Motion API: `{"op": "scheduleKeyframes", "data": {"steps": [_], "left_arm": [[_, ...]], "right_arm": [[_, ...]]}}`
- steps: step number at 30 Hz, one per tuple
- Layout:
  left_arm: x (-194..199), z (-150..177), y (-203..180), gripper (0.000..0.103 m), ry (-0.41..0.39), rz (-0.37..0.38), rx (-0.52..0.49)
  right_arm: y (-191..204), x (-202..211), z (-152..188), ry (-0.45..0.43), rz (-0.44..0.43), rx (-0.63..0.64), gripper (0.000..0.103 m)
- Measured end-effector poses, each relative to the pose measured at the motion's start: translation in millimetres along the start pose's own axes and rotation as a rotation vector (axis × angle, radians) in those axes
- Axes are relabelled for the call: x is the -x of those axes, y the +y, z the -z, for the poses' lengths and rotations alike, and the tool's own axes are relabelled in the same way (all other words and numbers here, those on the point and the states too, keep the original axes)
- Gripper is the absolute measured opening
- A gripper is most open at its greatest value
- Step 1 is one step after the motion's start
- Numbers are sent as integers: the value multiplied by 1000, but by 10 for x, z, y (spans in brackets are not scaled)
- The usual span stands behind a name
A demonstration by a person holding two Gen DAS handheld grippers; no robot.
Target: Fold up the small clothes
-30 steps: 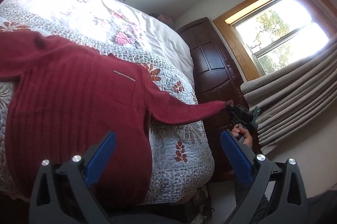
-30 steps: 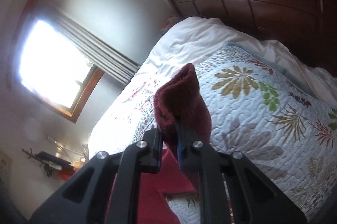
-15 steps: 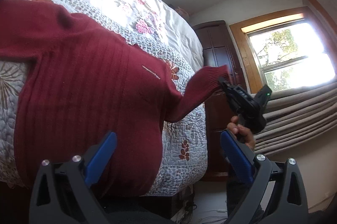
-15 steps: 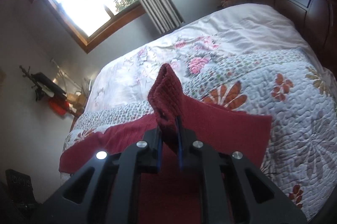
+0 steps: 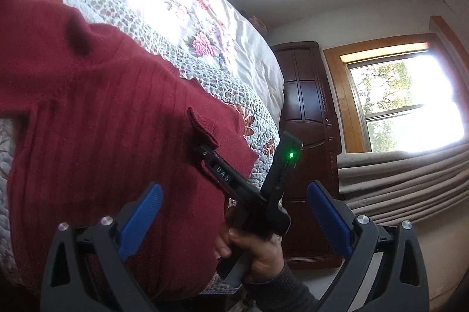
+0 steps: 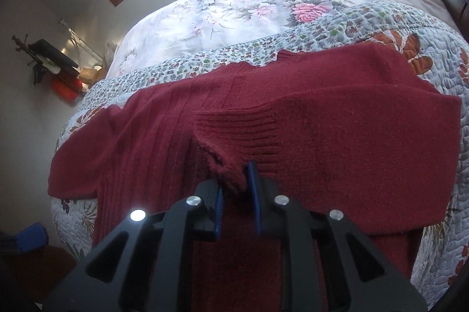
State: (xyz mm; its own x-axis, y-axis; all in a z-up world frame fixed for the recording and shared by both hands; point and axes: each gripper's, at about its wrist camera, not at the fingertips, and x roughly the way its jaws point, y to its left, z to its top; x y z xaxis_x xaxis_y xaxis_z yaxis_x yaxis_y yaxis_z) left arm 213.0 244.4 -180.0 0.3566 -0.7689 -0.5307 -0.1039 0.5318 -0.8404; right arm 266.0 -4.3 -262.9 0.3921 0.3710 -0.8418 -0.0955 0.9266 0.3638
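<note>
Now that the sleeve (image 6: 234,133) crosses the sweater (image 6: 164,142), right tongs (image 6: 236,186) grip it; left tongs (image 5: 231,212) gape.

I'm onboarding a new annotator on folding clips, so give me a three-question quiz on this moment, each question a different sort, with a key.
1. True or false: the left gripper is clamped on the red sweater.
2. Multiple choice: which part of the sweater sits between the right gripper's fingers? A) the collar B) the ribbed sleeve cuff C) the bottom hem
3. Fill in: the sleeve held by the right gripper lies folded across the sweater's ____.

Key
1. False: its jaws stand wide apart with nothing between them.
2. B
3. body (chest); the other sleeve lies stretched out on the floral quilt.
</note>
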Motion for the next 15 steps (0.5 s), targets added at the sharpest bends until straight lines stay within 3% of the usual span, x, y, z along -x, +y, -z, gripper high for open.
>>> {"op": "scheduleKeyframes", "data": {"steps": [1, 3, 8, 15], "left_arm": [[-96, -63, 30, 99, 17, 9, 23], [-325, -189, 88, 99, 61, 24, 68], [-984, -460, 301, 99, 179, 8, 166], [-1573, -571, 488, 99, 278, -140, 203]], "right_arm": [[12, 47, 23, -1, -13, 5, 36], [-6, 220, 82, -18, -24, 12, 43], [-302, 765, 457, -54, -41, -39, 48], [-933, 1329, 1203, -64, 2, -210, 52]]}}
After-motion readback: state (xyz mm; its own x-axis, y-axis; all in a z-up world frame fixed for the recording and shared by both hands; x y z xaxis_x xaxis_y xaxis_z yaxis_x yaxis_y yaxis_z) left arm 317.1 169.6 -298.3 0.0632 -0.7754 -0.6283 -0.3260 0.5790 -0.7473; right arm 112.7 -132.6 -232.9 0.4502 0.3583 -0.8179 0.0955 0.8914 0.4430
